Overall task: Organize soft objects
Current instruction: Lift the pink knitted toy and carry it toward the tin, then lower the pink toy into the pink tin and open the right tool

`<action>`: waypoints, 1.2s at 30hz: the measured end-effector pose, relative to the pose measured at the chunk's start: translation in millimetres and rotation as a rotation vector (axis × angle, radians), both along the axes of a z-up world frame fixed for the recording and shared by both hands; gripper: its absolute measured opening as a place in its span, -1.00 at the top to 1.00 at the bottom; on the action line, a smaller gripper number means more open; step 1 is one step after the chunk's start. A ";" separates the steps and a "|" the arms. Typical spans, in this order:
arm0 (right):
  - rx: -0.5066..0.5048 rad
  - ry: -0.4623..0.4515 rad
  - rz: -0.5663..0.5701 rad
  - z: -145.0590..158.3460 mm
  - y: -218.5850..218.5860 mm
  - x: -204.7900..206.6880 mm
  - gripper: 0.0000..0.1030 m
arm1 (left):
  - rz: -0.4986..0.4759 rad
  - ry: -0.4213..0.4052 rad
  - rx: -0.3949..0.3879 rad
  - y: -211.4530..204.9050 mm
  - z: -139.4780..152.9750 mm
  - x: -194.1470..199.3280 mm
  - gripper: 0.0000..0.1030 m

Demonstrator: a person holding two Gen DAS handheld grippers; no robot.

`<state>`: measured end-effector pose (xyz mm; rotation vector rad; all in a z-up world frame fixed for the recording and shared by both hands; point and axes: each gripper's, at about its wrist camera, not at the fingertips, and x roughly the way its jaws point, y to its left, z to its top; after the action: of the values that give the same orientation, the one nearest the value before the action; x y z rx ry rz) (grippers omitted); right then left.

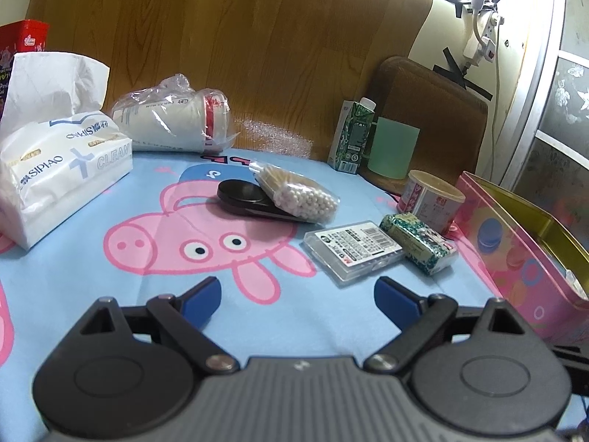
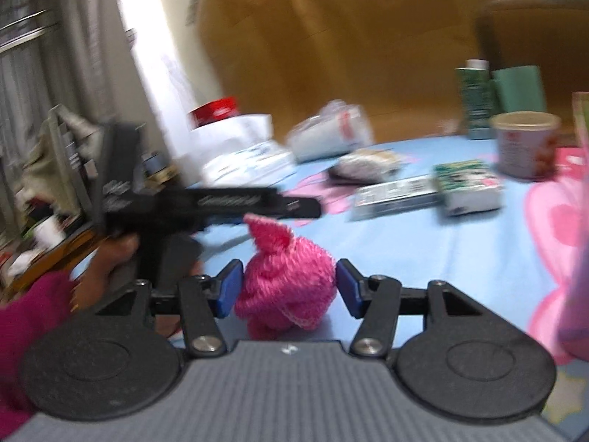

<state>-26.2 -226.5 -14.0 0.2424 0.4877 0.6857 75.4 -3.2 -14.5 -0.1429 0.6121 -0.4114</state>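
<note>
We hold a pink knitted toy [image 2: 285,287] between the blue pads of the right gripper [image 2: 289,289]. The pads seem to touch the yarn on both sides, so we judge that this gripper is closed on the toy, though the picture is blurred and the contact on the right pad is not fully sure. The left gripper [image 1: 297,296] hangs over the blue cartoon cloth [image 1: 92,258] with its jaws wide apart and nothing between them.

To do this step well, we should press gently, because the yarn gives way and the toy can slip or turn. We think the pink tin box [image 1: 515,250], which stands open at the right edge of the cloth, may be the place for it, but this is only our guess. We should lift clear of the small packets [image 1: 419,246] near the box.

Much is hard to read. The right wrist view is smeared by motion, the underside of the toy is hidden by the gripper body, and the inside of the box is mostly cut off.
</note>
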 end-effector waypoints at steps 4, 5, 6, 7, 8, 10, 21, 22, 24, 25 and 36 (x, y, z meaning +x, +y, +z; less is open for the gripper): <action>0.015 -0.024 -0.027 2.7 -3.4 -7.1 -0.35 | -0.003 0.030 -0.051 8.6 0.1 1.6 -0.81; 0.034 -0.013 -0.038 2.9 -6.6 -7.9 -0.36 | -0.001 0.043 -0.075 13.1 0.0 2.0 -0.81; 0.046 -0.003 -0.045 2.6 -9.8 -8.7 -0.38 | 0.001 0.052 -0.094 17.1 0.1 1.1 -0.81; 0.050 0.003 -0.052 3.0 -12.4 -10.5 -0.42 | -0.001 0.056 -0.110 21.2 0.8 -1.3 -0.81; 0.045 0.002 -0.061 3.5 -13.9 -12.6 -0.44 | -0.011 0.050 -0.124 24.7 2.3 -5.5 -0.81; 0.026 -0.002 -0.076 3.3 -16.8 -15.7 -0.54 | -0.048 0.034 -0.139 27.4 7.9 -16.4 -0.81; -0.187 0.085 0.033 -3.1 18.5 5.2 -0.63 | -0.252 0.097 -0.215 5.6 19.1 -63.9 -0.79; -0.205 0.073 0.038 -4.5 22.3 5.8 -0.61 | -0.272 0.115 -0.198 -1.9 15.0 -64.3 -0.50; -0.242 0.049 0.047 -4.9 29.8 6.4 -0.30 | -0.284 0.169 -0.154 -16.1 4.5 -60.8 -0.24; -0.254 0.042 0.042 -4.8 31.3 5.9 -0.24 | -0.286 0.188 -0.153 -20.2 0.5 -59.1 -0.24; -0.163 -0.119 -0.196 29.9 -35.5 -28.6 -0.19 | -0.466 0.038 -0.103 -102.9 57.4 -61.9 -0.23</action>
<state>-54.7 -262.0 15.9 0.0932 0.3977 0.4630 13.6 -106.1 42.9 -0.1060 0.6615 -0.8934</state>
